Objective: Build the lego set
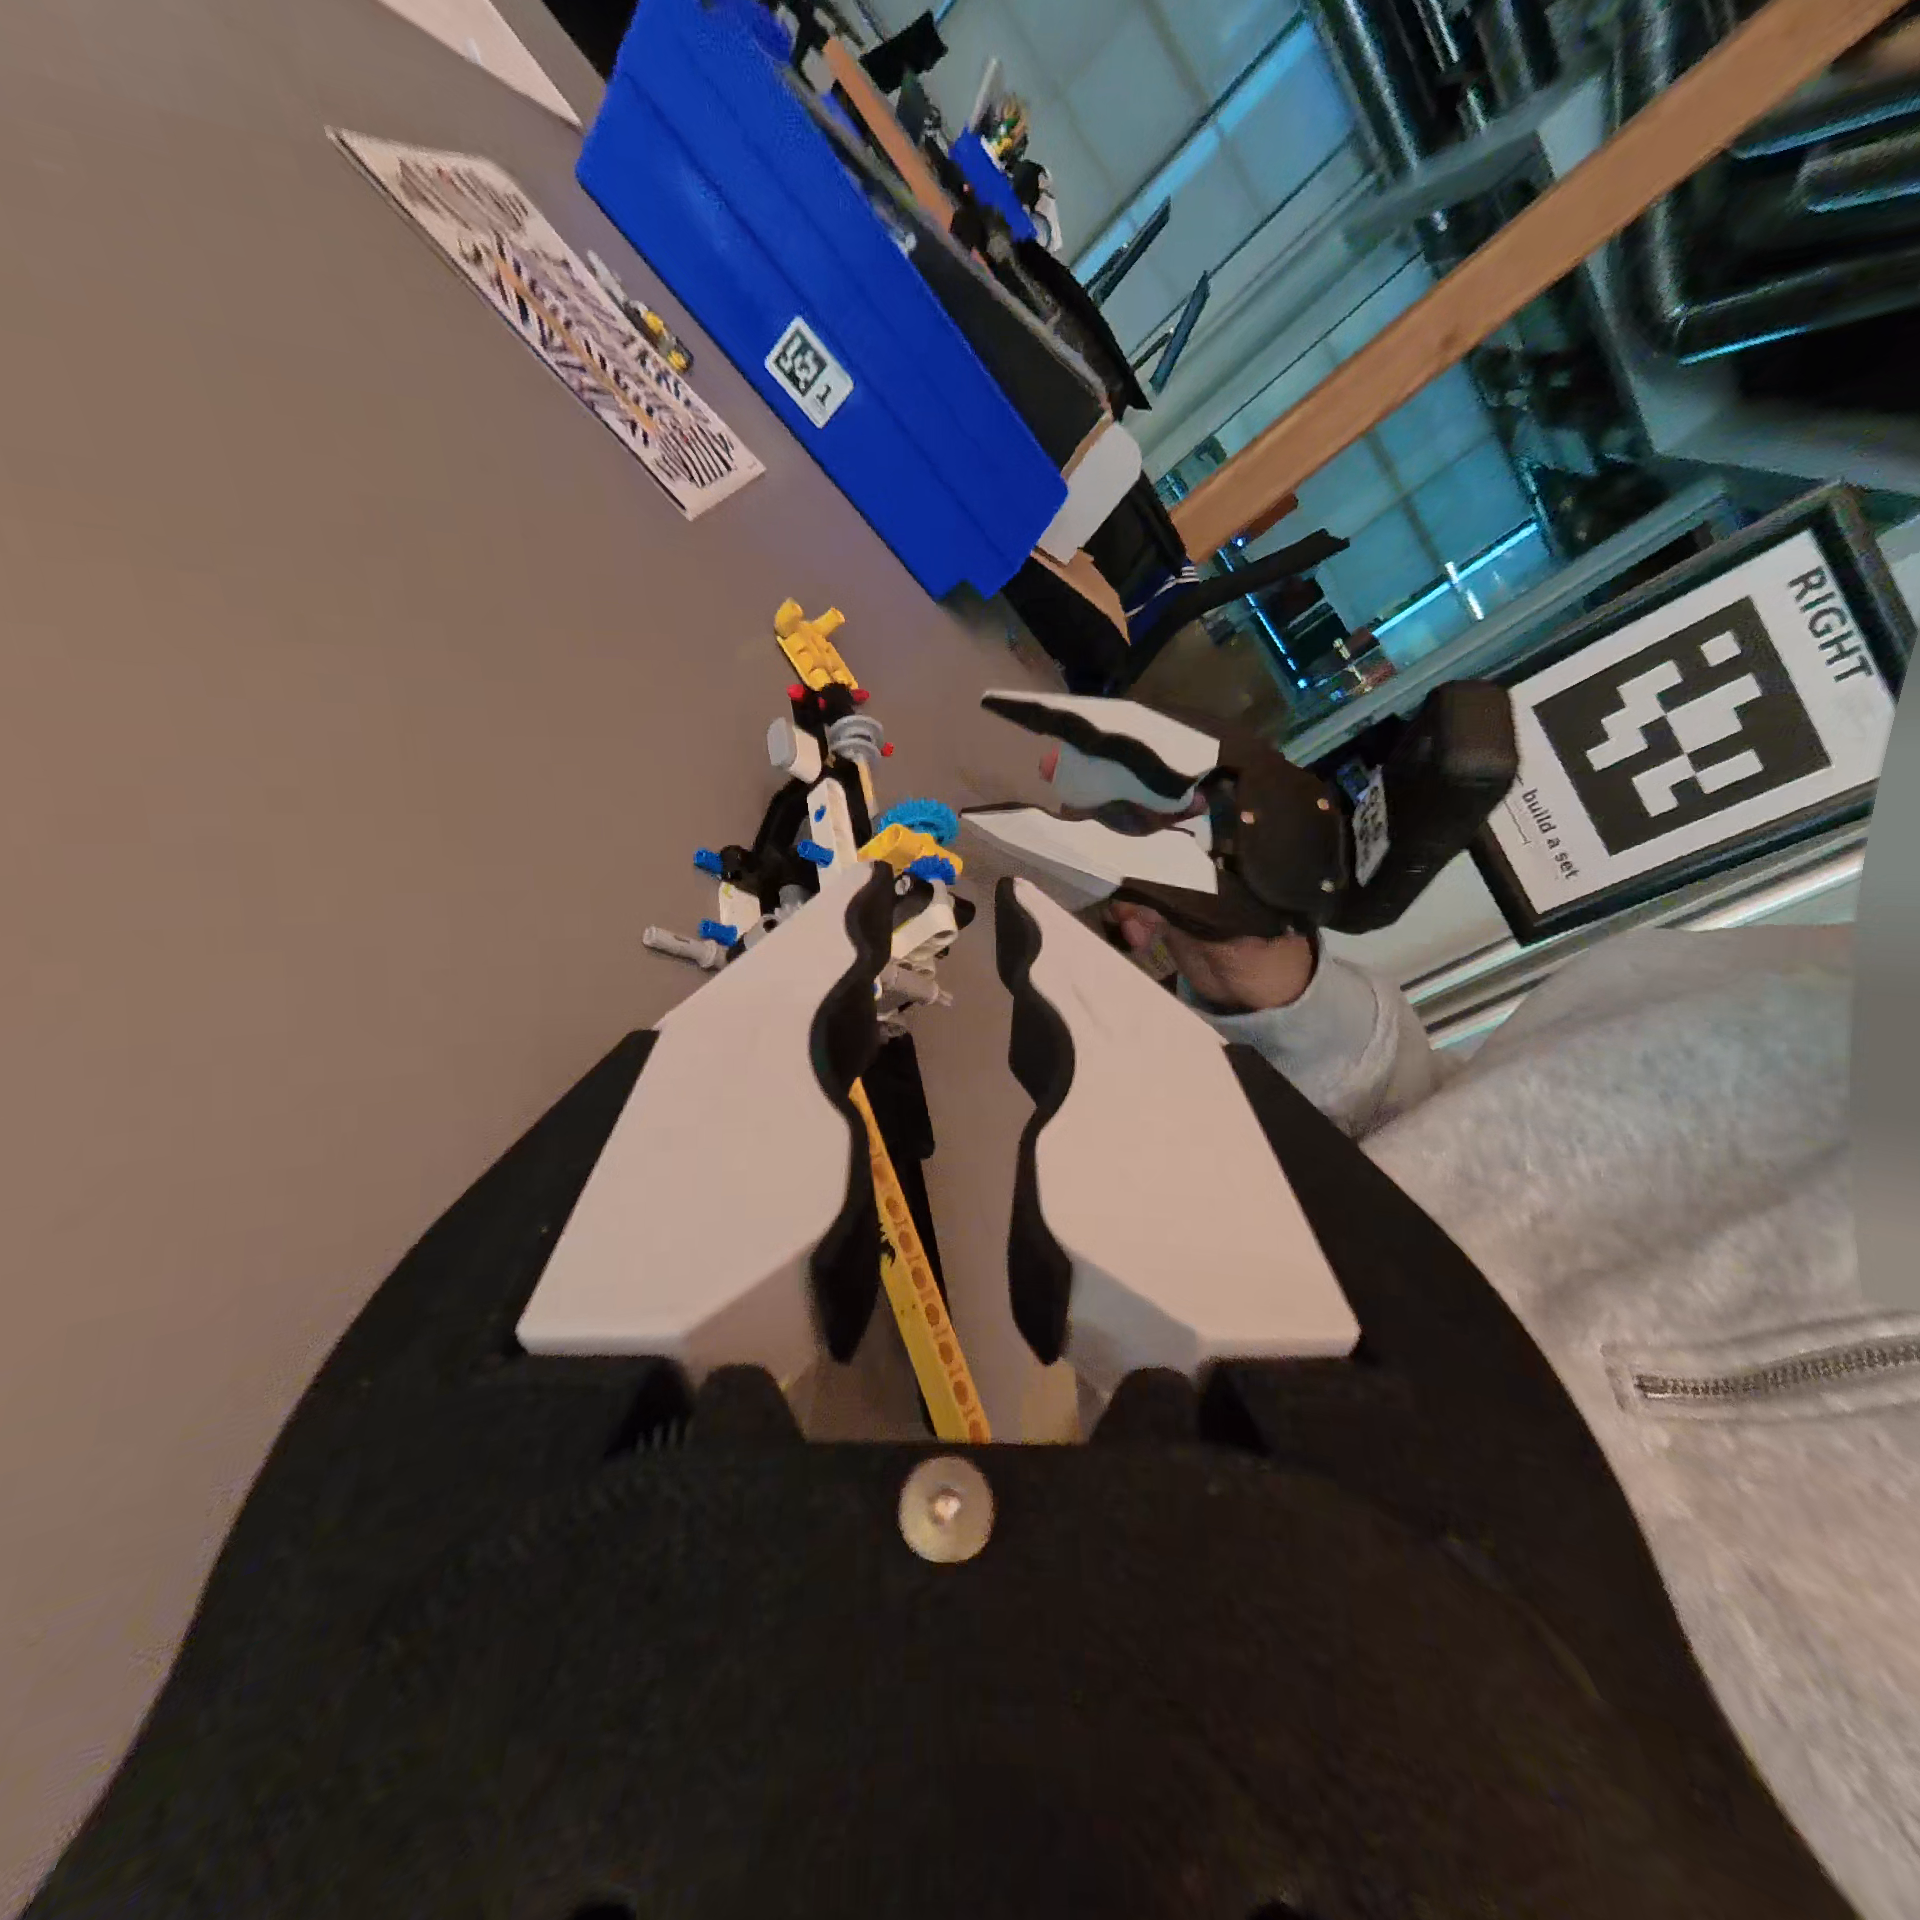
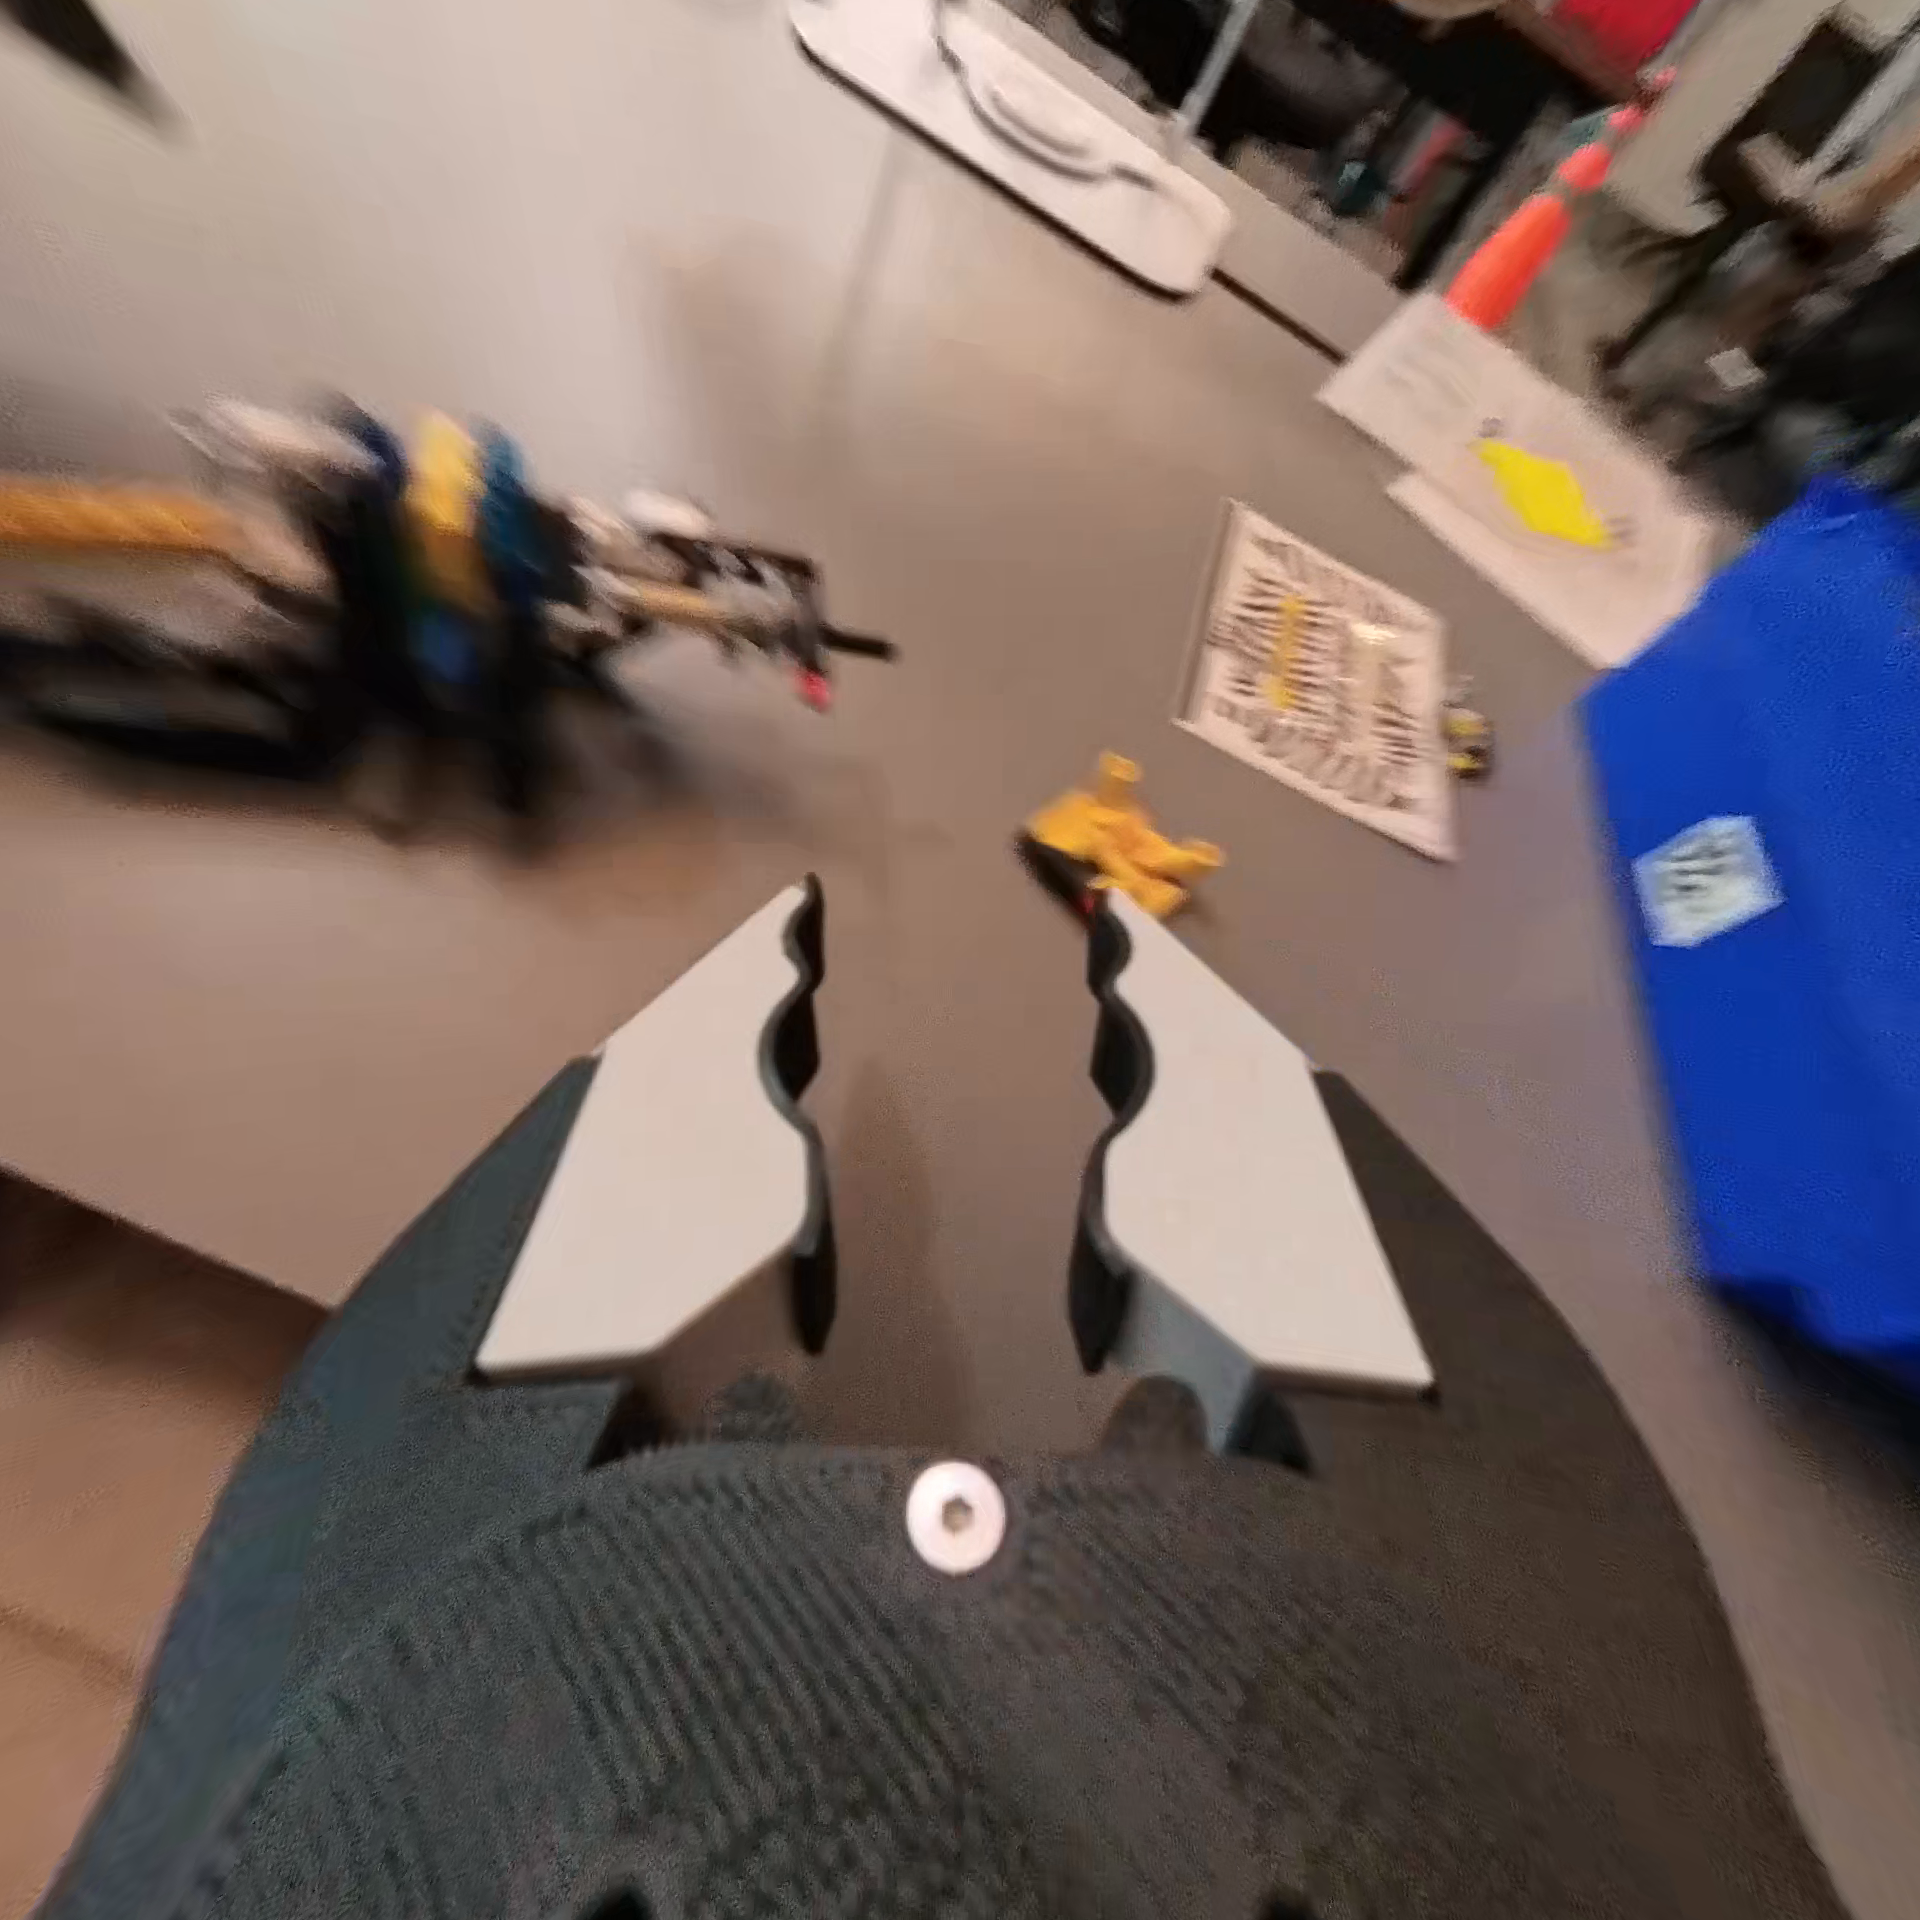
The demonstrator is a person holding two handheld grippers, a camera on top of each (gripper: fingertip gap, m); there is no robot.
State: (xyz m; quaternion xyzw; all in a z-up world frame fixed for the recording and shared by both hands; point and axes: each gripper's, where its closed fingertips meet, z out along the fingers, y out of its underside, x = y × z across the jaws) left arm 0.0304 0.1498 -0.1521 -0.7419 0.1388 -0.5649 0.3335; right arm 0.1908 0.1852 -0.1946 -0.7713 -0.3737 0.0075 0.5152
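The partly built lego model (image 1: 821, 821) is white, black, yellow and blue and lies on the grey table (image 1: 260, 727). Its long yellow beam (image 1: 920, 1299) runs back between my left gripper's (image 1: 940, 883) jaws, against the left pad. The jaws stand apart, with table showing beside the right pad. My right gripper (image 2: 951, 904) is open and empty above the table; it also shows in the left wrist view (image 1: 1023, 800), right of the model. A small yellow sub-assembly (image 2: 1122, 842) lies just beyond its right fingertip. The model (image 2: 416, 592) is blurred at the left.
A blue bin (image 2: 1766, 935) stands at the right and also shows in the left wrist view (image 1: 810, 312). A printed parts sheet (image 2: 1320, 665) lies beside it, with paper sheets (image 2: 1538, 499) farther back. A person's hand (image 1: 1236, 966) holds the right gripper. A marker board (image 1: 1683, 717) stands behind. Some 15 cm of space lies between my two pairs of fingers.
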